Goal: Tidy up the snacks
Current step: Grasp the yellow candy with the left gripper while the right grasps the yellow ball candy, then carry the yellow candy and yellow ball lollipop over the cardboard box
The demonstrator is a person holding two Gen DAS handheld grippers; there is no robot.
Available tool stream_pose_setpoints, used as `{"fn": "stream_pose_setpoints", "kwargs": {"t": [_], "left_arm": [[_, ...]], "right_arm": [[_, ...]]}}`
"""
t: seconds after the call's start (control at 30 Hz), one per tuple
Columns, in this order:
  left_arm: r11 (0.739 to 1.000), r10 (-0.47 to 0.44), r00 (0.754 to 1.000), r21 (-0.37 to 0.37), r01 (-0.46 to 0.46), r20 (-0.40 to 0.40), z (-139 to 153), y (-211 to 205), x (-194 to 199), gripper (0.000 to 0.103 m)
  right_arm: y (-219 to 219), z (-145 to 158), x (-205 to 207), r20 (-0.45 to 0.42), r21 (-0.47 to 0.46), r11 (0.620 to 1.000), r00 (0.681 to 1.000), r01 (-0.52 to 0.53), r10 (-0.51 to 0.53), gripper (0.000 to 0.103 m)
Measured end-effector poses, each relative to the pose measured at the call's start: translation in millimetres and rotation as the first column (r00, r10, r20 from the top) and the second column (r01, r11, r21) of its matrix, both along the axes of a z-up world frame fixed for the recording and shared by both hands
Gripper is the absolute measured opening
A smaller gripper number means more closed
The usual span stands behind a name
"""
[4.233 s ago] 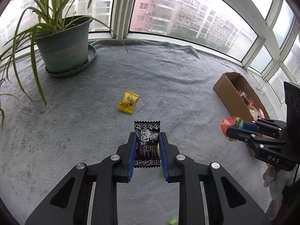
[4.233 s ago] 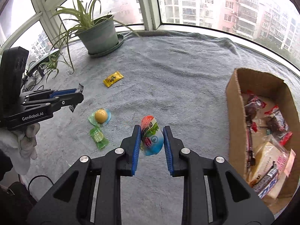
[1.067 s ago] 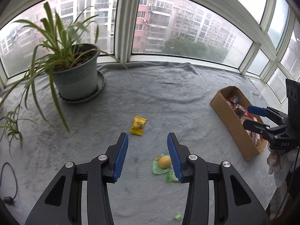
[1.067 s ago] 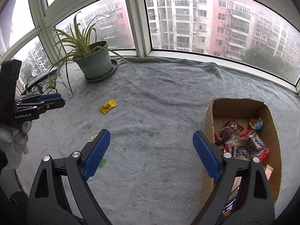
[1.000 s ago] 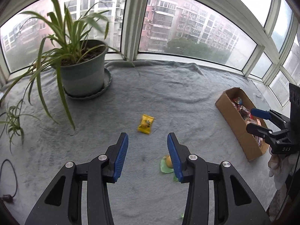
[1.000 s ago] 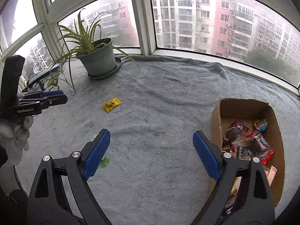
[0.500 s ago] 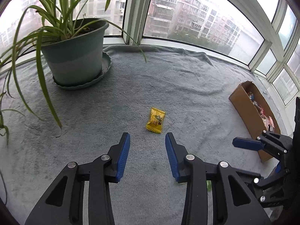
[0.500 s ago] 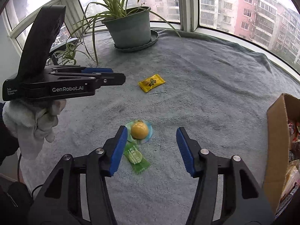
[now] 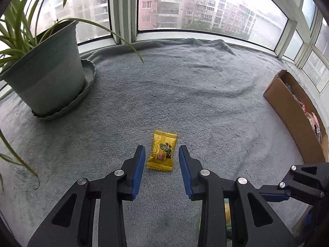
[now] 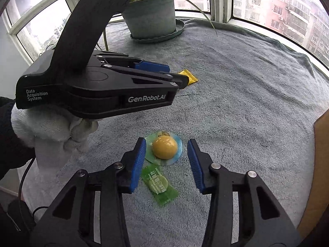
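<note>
A: Left tongs (image 9: 161, 165)?
B: Wide apart, empty. Yellow packet (image 9: 162, 150) lies flat on the grey blanket (image 9: 185, 94) between the blue pads (image 9: 138, 167), touching neither.

A: Right tongs (image 10: 167, 162)?
B: Also wide, empty. Yellow jelly cup (image 10: 164, 149) sits between the tips, no contact. Green packet (image 10: 159, 183) lies just beside the cup, on the tongs' side of it.

A: Box?
B: Cardboard box (image 9: 292, 119) is well to the right of the yellow packet, with snacks inside. Plant pot (image 9: 44, 76) is far left of the packet, on a saucer.

A: Tongs relative to each other?
B: Left tongs (image 10: 181, 81) hover beyond the cup with their tip at the yellow packet (image 10: 190, 77).
</note>
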State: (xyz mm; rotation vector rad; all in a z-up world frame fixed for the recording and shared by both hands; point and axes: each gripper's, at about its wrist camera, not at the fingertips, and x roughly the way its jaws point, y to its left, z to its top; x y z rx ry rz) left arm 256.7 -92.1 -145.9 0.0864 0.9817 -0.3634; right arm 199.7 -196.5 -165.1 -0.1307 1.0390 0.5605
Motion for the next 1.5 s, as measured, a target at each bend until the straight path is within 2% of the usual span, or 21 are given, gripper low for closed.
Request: {"fn": "stream_pose_setpoints", "kwargs": {"t": [0.2,0.3,0.37,0.43,0.9,1.2,1.5], "left_arm": [[1.0,0.001,1.0,-0.002,-0.001,-0.012,-8,1,7,0.032],[1.0,-0.008,1.0,0.006,0.008,-0.001,-9,0,7,0.032],[1.0,-0.006,1.0,0.011,0.006,0.005,-9,0,7,0.028],[1.0,0.006,1.0,0.017,-0.006,0.012,-10,2,7,0.02],[0.999,0.033,0.999,-0.024,-0.033,0.009,1,13,-2,0.019],[0.998,0.017,0.999,-0.067,-0.015,0.035,26,4,-18,0.019],[0.991,-0.059,0.997,-0.118,0.066,0.057,51,-35,-44,0.019]], "right_arm": [[9,-8,2,-0.012,-0.031,0.999,1.0,-0.027,0.027,0.034],[12,-9,-2,0.001,-0.05,0.998,0.999,-0.041,0.041,0.034],[15,-9,-3,0.005,-0.064,0.997,0.999,-0.05,0.051,0.03],[16,-9,-3,0.001,-0.061,0.996,0.998,-0.058,0.058,0.03],[-1,9,-8,0.015,0.0,1.0,1.0,-0.022,0.022,0.029],[-44,37,-27,0.058,0.028,0.999,0.997,0.044,-0.045,0.029],[-119,68,-52,0.101,0.074,0.975,0.971,0.208,-0.215,0.029]]}}
